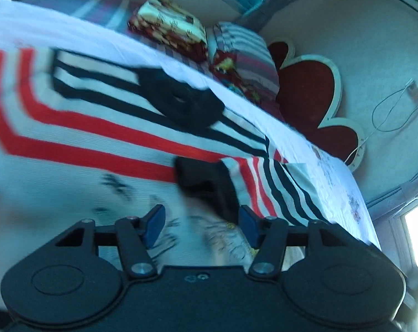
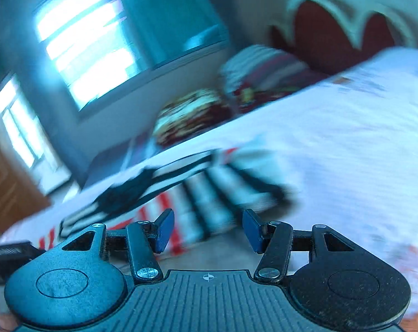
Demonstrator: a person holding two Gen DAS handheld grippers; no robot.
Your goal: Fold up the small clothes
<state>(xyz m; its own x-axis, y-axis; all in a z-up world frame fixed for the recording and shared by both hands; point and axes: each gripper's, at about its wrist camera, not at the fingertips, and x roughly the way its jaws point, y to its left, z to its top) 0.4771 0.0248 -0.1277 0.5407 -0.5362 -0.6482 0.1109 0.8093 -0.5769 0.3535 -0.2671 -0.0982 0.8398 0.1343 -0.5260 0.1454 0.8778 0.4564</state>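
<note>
Striped shirt (image 1: 103,138) spread on white bed (image 2: 347,144), just beyond both spread, empty tools, left (image 1: 202,225), right (image 2: 209,229).

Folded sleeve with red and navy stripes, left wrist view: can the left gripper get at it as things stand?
Probably yes. The left gripper is open with nothing between its blue pads, and the folded striped sleeve lies just ahead on the white bedsheet. A blurred dark object beside it may crowd the approach.
</note>
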